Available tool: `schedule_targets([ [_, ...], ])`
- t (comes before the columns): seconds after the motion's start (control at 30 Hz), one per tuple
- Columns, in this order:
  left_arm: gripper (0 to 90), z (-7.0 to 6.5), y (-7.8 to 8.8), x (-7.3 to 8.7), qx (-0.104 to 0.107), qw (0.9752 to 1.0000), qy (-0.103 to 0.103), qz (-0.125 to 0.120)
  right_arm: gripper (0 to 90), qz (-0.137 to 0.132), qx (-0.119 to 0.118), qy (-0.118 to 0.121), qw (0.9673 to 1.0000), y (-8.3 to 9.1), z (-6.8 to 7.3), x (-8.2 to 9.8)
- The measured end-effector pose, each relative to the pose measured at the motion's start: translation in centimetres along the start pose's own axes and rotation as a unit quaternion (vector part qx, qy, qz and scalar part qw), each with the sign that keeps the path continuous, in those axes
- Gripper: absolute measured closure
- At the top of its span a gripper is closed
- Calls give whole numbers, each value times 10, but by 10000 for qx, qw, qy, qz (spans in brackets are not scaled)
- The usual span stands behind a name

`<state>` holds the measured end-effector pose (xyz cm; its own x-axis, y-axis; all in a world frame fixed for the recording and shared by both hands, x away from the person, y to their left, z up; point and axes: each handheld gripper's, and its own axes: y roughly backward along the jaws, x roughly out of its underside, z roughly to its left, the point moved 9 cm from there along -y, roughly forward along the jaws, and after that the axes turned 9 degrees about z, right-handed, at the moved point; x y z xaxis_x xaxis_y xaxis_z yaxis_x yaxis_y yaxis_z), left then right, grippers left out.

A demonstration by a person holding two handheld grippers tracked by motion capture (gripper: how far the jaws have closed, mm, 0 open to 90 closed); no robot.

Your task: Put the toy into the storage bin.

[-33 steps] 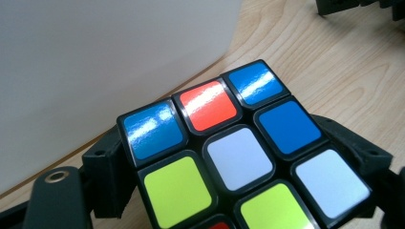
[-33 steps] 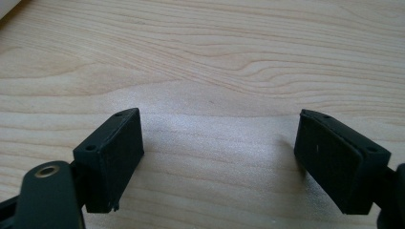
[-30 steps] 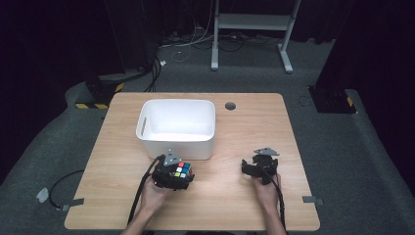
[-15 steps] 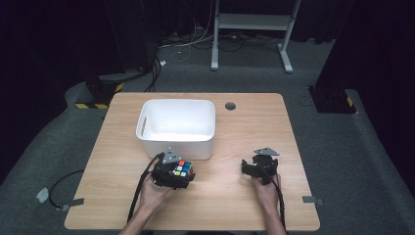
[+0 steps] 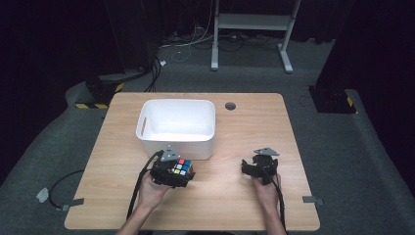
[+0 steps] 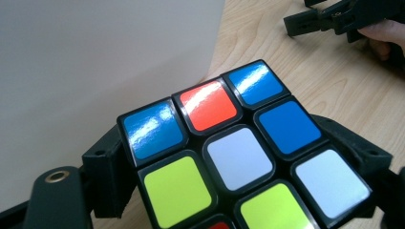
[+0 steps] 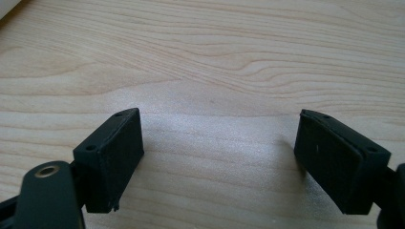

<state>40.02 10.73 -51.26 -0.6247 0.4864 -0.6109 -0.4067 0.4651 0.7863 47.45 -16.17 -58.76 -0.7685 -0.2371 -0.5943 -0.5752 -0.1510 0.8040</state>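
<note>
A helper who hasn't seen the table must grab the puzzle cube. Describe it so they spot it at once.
Find the white bin on the wooden table. Just in front of its near wall, the left claw clamps the cube. It is the one multicoloured thing: black frame, glossy blue, red, white and yellow-green squares.

I have both forearms coming in from the near edge of the bench, one hand behind each tool. My left tongs (image 5: 172,171) sit low and point away from me, their two black jaws set apart and pressed against opposite sides of the cube (image 6: 236,152) they carry. My right tongs (image 7: 219,160) rest off to the right, well apart from the left pair, jaws spread wide with bare bench between them, the right hand (image 5: 266,188) wrapped around the grip.
</note>
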Motion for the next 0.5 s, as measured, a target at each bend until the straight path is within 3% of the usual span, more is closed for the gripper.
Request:
schedule_targets([
  [0.5,185,-1,5,-3,75,10000,-15,14,169,-1,-2,3,10000,0,0,0],
])
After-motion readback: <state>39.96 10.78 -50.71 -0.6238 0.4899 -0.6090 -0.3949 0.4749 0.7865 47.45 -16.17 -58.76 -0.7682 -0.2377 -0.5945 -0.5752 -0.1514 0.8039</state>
